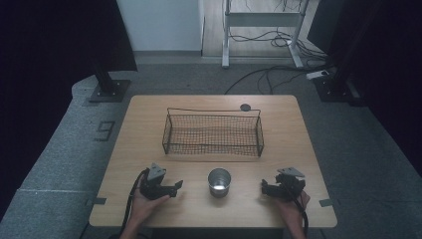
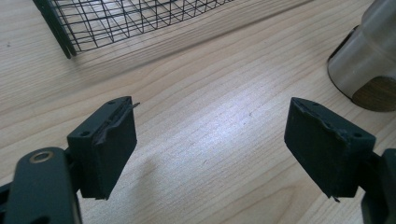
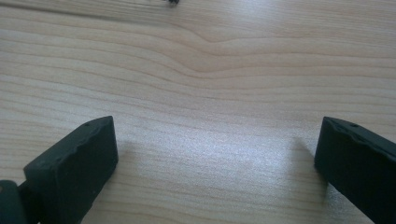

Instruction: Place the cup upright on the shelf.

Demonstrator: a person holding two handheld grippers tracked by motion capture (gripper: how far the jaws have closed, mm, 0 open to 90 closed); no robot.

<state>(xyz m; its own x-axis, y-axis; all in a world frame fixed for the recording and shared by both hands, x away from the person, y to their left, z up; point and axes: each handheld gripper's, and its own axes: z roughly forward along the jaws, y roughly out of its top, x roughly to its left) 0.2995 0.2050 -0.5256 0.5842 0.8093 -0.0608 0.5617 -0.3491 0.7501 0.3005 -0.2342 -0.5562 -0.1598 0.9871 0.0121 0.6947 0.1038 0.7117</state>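
Observation:
A steel cup point(image 1: 219, 181) stands upright near the front middle of the wooden table point(image 1: 139, 129). Behind it sits a black wire mesh basket point(image 1: 213, 132), with nothing visible inside. My left gripper point(image 1: 177, 186) rests on the table left of the cup, jaws wide apart, holding nothing. In the left gripper view the cup point(image 2: 366, 65) is at the upper right and the basket's corner point(image 2: 107, 21) at the top. My right gripper point(image 1: 263, 187) lies right of the cup, open as well, with bare wood between its jaws in the right gripper view.
A small dark round disc point(image 1: 245, 107) lies at the table's far edge behind the basket. Black stands point(image 1: 107, 84) and cables point(image 1: 268, 74) occupy the floor beyond the table. Bare wood stretches between basket and cup.

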